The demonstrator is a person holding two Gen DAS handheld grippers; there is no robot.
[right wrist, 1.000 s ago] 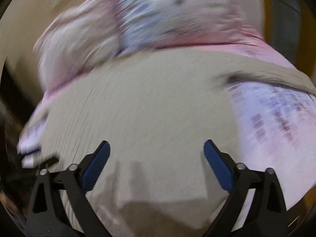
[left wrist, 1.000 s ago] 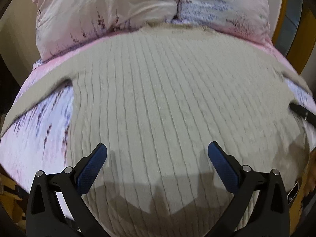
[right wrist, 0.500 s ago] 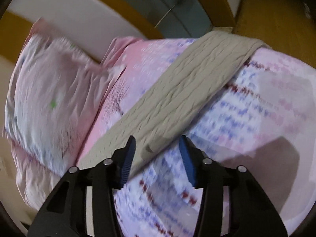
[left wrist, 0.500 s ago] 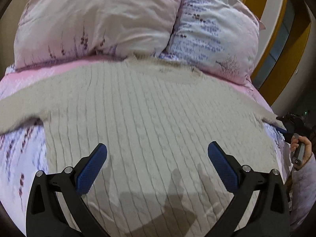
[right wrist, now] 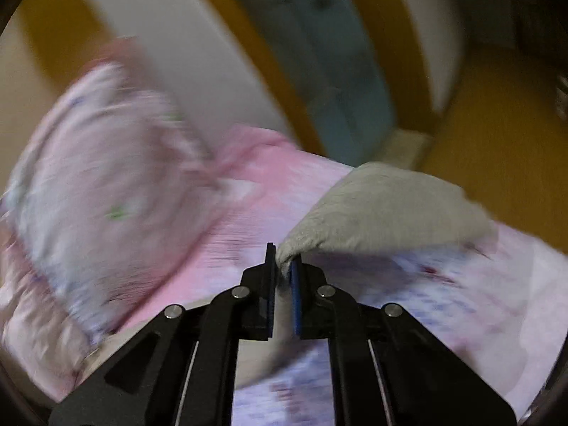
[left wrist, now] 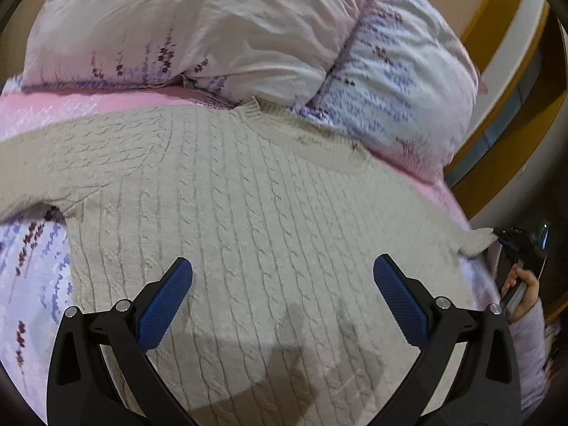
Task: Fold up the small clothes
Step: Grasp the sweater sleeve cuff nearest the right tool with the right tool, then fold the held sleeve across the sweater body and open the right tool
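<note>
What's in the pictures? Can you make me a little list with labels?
clothing: beige cable-knit sweater, spread flat
sleeve end: pinched by the right gripper
left gripper: open, above the sweater's body
under it: pink flowery bedsheet
behind: two pillows
person's hand: holding the right gripper's handle

Beige cable-knit sweater [left wrist: 248,220] flat on the bed, sleeves outspread, neckline toward pillows.

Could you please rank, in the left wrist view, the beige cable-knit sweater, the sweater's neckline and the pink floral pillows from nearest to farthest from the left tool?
1. Beige cable-knit sweater body, directly beneath the left tool.
2. Sweater's neckline, further up the bed.
3. Pink floral pillows, at the head.
</note>
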